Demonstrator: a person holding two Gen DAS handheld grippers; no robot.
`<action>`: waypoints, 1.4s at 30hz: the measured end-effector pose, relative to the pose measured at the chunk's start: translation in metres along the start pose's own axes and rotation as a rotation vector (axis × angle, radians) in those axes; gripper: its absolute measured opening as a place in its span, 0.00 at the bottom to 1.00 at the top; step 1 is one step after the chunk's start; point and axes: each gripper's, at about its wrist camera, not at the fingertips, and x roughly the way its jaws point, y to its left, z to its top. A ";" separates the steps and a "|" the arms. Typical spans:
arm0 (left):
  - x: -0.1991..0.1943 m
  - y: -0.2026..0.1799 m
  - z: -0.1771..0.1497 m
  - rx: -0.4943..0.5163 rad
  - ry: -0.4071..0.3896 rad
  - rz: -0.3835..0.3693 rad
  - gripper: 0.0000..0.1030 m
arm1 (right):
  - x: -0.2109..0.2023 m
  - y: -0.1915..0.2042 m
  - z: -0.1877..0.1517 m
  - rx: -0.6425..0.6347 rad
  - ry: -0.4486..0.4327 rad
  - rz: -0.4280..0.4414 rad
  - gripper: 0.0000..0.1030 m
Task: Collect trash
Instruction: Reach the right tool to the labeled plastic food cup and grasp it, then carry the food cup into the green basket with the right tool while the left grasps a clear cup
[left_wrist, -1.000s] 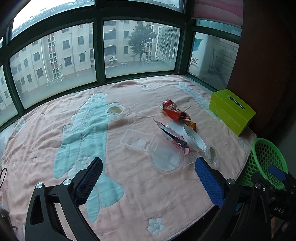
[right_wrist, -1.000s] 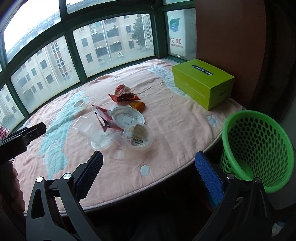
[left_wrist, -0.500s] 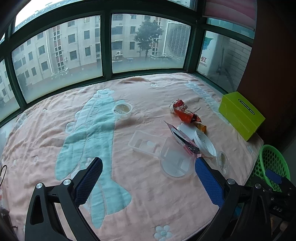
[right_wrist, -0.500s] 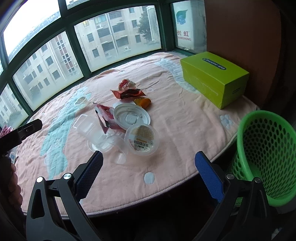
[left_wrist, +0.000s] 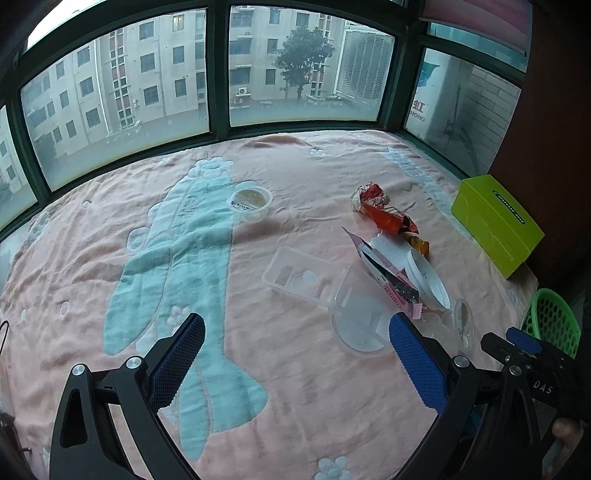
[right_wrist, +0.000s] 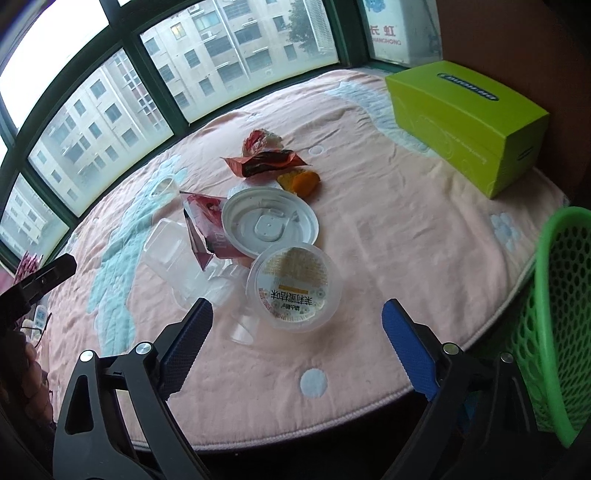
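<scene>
Trash lies in a heap on the pink blanket (right_wrist: 388, 240): a sealed jelly cup (right_wrist: 293, 286), a white round lid (right_wrist: 269, 225), a pink wrapper (right_wrist: 207, 229), a red wrapper (right_wrist: 264, 162), an orange scrap (right_wrist: 299, 182) and a clear tray (right_wrist: 173, 258). My right gripper (right_wrist: 295, 321) hovers just short of the jelly cup. Its jaws are closing but still wide, and the pads touch nothing. My left gripper (left_wrist: 295, 354) is open over bare blanket, with the clear tray (left_wrist: 299, 280) ahead of it. A second cup (left_wrist: 250, 201) sits alone farther back.
A green mesh basket (right_wrist: 554, 314) stands below the blanket's edge at the right. A lime tissue box (right_wrist: 469, 122) sits at the back right against a brown wall. Windows ring the far side. A small clear cup (right_wrist: 243, 330) lies beside the jelly cup.
Both grippers have moved forward and down toward the heap, which looks larger now. The right gripper's jaws have narrowed slightly. Nothing has been picked up.
</scene>
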 end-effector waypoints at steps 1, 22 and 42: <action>0.001 0.001 -0.001 0.000 0.003 0.003 0.94 | 0.004 -0.001 0.002 -0.001 0.006 0.005 0.87; 0.025 -0.003 -0.014 0.047 0.061 -0.036 0.94 | 0.047 -0.011 0.015 0.040 0.114 0.051 0.69; 0.045 -0.080 -0.040 0.280 0.091 -0.236 0.69 | -0.003 -0.034 0.008 0.114 0.008 0.017 0.68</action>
